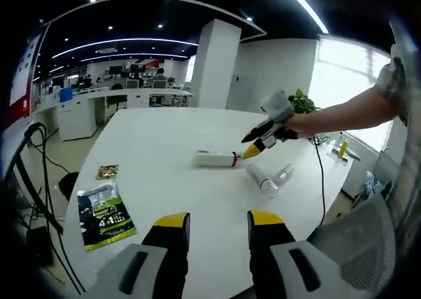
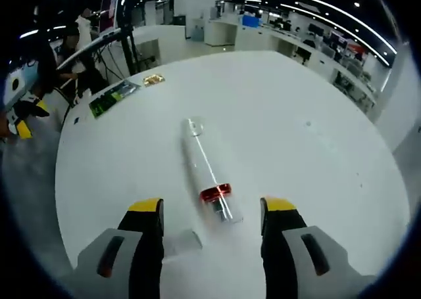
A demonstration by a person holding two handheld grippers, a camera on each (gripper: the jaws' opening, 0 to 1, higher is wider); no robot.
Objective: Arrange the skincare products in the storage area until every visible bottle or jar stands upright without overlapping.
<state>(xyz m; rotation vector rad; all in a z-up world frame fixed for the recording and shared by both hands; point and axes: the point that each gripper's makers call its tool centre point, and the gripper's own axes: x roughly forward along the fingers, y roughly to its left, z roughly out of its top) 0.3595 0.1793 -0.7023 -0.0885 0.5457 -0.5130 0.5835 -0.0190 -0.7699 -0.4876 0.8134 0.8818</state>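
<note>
A white tube [image 1: 212, 158] with a red band and a clear cap lies on its side on the white table [image 1: 158, 135]. Just right of it lies a clear bottle [image 1: 266, 177], also on its side. My right gripper [image 1: 252, 152], held by a person's arm, hovers at the tube's cap end. In the right gripper view the tube [image 2: 197, 151] points away from me, and its capped end sits between the spread jaws of my right gripper [image 2: 212, 207], which is open. My left gripper [image 1: 219, 221] stands open near the table's front edge, well short of both items.
A green packet [image 1: 104, 213] and a small gold packet [image 1: 107, 172] lie at the table's left side. They also show as the green packet [image 2: 112, 96] and gold packet [image 2: 154, 79]. A cable [image 1: 321, 174] runs off the right edge. Office desks stand behind.
</note>
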